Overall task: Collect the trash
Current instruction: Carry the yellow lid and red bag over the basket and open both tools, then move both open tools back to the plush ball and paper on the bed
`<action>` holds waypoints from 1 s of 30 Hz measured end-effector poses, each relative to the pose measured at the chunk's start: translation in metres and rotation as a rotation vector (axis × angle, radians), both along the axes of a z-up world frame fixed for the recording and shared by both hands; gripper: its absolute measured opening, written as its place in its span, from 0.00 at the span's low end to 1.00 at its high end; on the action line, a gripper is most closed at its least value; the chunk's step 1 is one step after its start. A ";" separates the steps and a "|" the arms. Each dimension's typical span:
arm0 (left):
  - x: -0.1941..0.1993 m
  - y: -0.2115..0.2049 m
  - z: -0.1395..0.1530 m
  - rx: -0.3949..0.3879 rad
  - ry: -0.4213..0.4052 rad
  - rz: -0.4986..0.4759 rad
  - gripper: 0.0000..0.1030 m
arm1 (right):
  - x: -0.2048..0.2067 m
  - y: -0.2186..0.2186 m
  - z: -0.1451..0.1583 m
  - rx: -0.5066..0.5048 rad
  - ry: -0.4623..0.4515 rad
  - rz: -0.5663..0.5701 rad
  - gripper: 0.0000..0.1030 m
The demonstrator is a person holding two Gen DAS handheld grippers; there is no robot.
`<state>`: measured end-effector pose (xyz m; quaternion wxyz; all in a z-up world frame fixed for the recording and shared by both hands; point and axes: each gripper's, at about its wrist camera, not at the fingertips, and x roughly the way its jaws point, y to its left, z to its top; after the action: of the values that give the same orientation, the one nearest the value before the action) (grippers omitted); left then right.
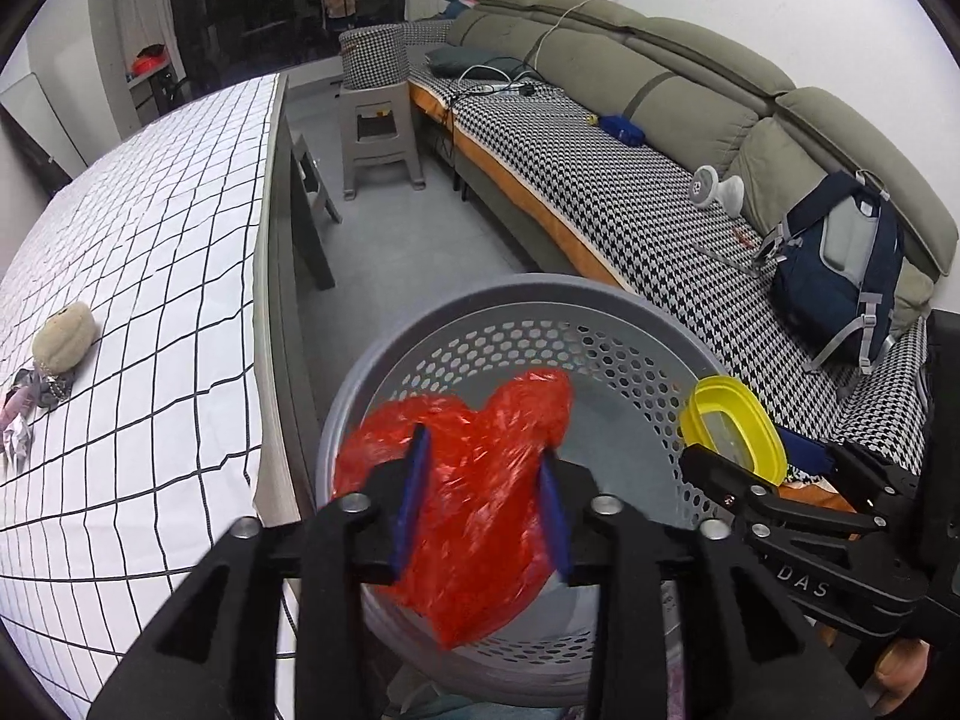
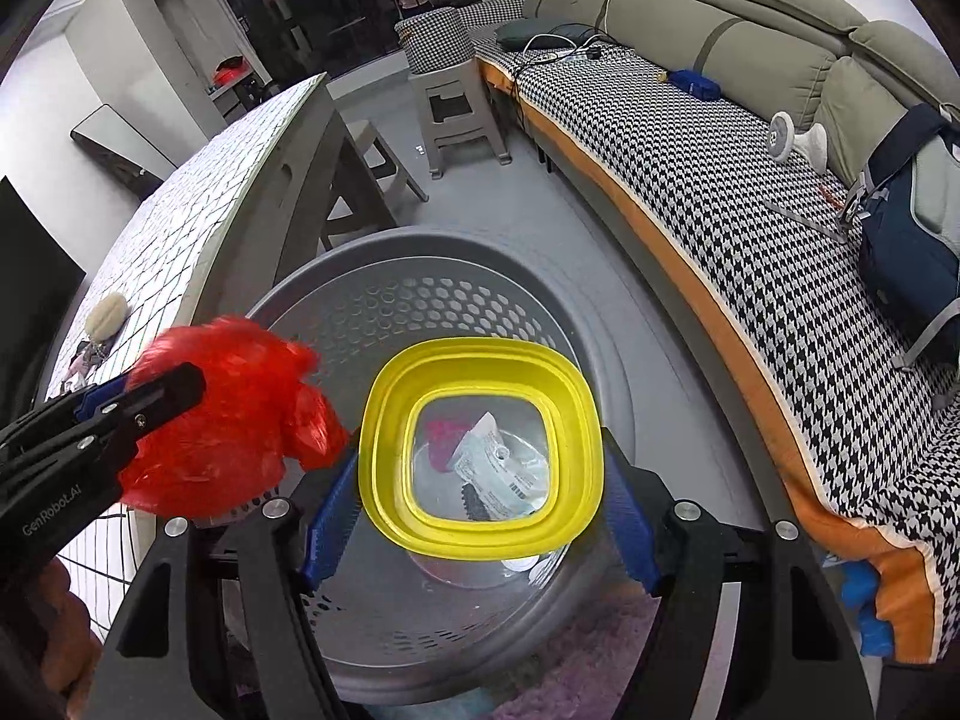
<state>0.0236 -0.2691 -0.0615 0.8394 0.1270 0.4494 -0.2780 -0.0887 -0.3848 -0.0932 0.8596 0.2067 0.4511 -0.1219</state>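
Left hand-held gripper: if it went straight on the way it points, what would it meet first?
Probably the inside of the grey perforated basket. The left hand-held gripper, shut on the red plastic bag, points into its open top; depth is unclear.

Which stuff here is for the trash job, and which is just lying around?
For the job: red bag in the left gripper, yellow tub in the right gripper, grey basket under both.

Just lying around: backpack, sofa, stool, beige pouch on the checked table.
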 end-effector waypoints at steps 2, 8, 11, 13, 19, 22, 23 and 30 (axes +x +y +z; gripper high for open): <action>-0.001 0.001 0.001 0.001 -0.010 0.003 0.49 | -0.002 -0.001 0.001 -0.005 -0.007 -0.003 0.73; -0.002 0.004 0.002 0.014 -0.018 0.011 0.55 | -0.005 -0.002 0.005 -0.015 -0.021 -0.011 0.74; -0.003 0.007 0.003 0.016 -0.024 0.020 0.62 | -0.006 -0.002 0.005 -0.017 -0.020 -0.010 0.74; -0.003 0.009 0.002 0.017 -0.025 0.027 0.66 | -0.007 -0.001 0.004 -0.017 -0.019 -0.010 0.74; -0.005 0.012 0.000 0.038 -0.016 0.031 0.82 | -0.010 0.000 0.006 -0.019 -0.027 -0.018 0.74; -0.006 0.011 0.000 0.067 -0.025 0.026 0.82 | -0.013 -0.001 0.008 -0.019 -0.034 -0.026 0.74; -0.007 0.011 0.000 0.071 -0.028 0.027 0.82 | -0.014 -0.002 0.009 -0.018 -0.036 -0.029 0.74; -0.009 0.015 0.003 0.062 -0.037 0.035 0.84 | -0.018 -0.001 0.011 -0.016 -0.044 -0.027 0.74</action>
<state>0.0147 -0.2540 -0.0590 0.8480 0.1501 0.4443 -0.2469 -0.1063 -0.3855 -0.0823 0.8691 0.2085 0.4284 -0.1327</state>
